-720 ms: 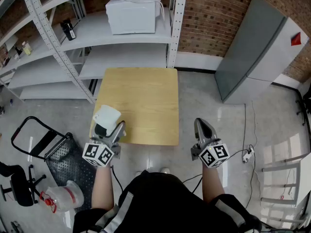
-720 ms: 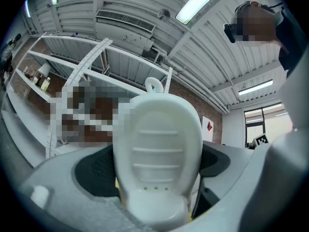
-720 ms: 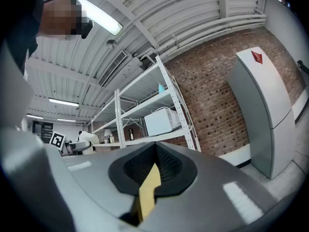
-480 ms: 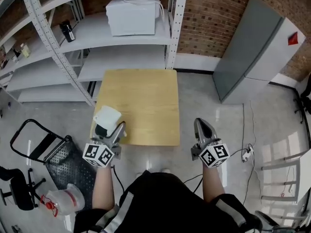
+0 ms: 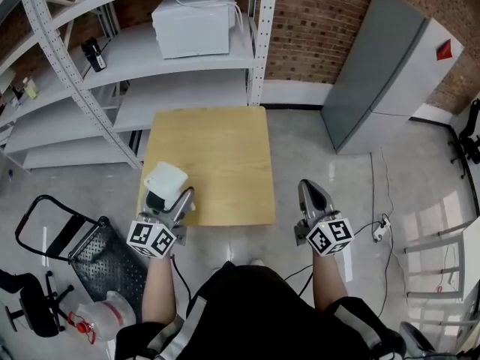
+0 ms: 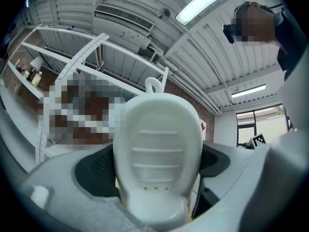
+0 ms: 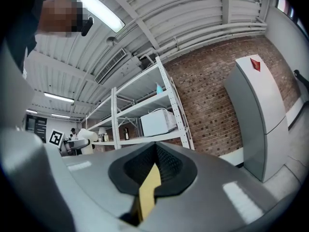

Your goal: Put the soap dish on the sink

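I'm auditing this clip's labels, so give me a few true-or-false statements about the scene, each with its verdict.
1. The left gripper has the white soap dish clamped between its jaws. True.
2. The right gripper carries a sponge. False: its jaws are together with nothing between them.
3. A white microwave stands on the metal shelving. True.
4. A sink shows in the head view. False: none is visible, only a wooden table, the shelving and a grey cabinet by the brick wall.
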Demonstrator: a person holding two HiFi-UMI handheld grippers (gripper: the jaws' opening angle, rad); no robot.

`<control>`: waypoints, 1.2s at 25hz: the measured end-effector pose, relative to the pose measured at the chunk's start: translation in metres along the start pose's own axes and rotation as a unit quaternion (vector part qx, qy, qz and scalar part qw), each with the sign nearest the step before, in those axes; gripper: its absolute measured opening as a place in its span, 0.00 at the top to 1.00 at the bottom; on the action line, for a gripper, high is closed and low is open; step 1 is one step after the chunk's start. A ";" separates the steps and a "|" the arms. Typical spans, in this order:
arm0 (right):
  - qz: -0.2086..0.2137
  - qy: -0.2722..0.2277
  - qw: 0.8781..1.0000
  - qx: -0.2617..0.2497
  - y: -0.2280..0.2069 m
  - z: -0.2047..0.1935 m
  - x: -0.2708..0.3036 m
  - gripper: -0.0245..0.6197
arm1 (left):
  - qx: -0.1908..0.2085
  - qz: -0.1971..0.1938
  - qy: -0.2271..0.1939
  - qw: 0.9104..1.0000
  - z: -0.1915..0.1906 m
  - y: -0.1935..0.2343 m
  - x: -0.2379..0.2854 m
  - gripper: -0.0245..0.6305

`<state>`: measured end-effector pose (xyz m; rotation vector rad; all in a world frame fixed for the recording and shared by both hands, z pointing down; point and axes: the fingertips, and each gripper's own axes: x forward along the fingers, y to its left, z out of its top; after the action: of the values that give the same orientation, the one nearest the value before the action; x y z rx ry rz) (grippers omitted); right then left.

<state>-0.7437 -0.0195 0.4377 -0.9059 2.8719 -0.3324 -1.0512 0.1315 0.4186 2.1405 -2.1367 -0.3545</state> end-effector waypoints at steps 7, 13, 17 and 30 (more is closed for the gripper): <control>-0.074 -0.021 0.997 -0.026 -0.057 0.016 -0.046 0.95 | 0.004 -0.067 0.012 0.998 -0.016 -0.054 0.061 0.25; -0.130 -0.053 0.989 -0.048 -0.107 0.039 -0.096 0.95 | -0.025 -0.128 0.010 0.991 -0.033 -0.112 0.119 0.25; -0.151 -0.073 0.984 -0.064 -0.129 0.053 -0.122 0.95 | -0.028 -0.155 0.018 0.987 -0.040 -0.151 0.139 0.25; -0.223 -0.084 0.970 -0.038 -0.182 0.051 -0.204 0.95 | -0.034 -0.240 0.042 0.969 -0.077 -0.255 0.186 0.25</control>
<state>-0.4682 -0.0564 0.4403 -1.5151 2.5192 -0.1715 -0.7870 -0.0577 0.4160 2.5611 -1.5165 -0.3549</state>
